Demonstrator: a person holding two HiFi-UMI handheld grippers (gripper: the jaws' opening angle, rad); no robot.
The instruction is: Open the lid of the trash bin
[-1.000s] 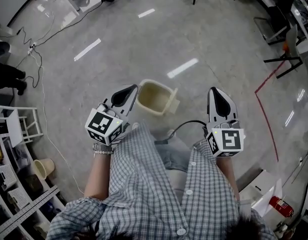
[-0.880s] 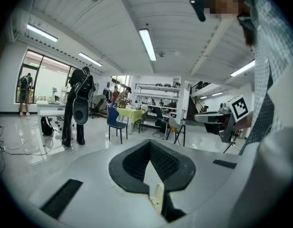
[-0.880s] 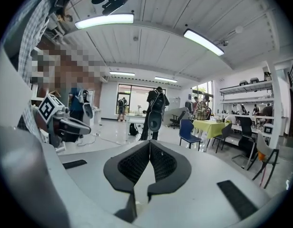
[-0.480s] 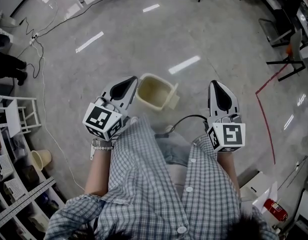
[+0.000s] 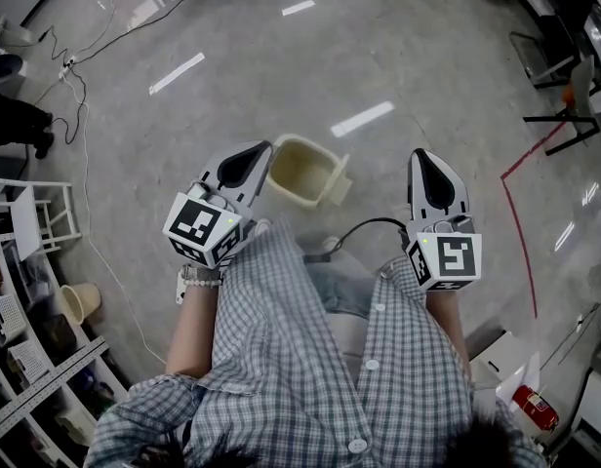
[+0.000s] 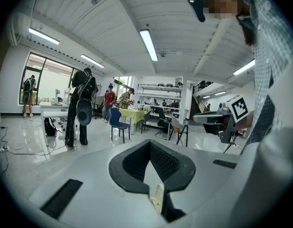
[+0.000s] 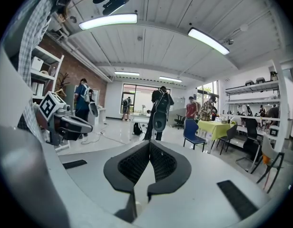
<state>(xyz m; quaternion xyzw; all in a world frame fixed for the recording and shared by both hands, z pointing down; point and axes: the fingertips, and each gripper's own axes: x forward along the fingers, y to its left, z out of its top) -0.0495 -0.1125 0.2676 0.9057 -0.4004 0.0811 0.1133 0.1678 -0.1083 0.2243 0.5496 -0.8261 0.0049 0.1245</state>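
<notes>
Trash bin (image 5: 302,171) sits on the floor (image 5: 427,66) just ahead of the person's knees, nearer the left gripper (image 5: 244,164) than the right gripper (image 5: 429,178). Its mouth looks uncovered, with a flap at its right side that I take for the lid. Both grippers are closed on nothing and aimed out across the room, not down. The bin looks light on that glossy floor, so a one-sided nudge could skid or tip it, and the black cable (image 5: 364,227) by the feet could snag.
</notes>
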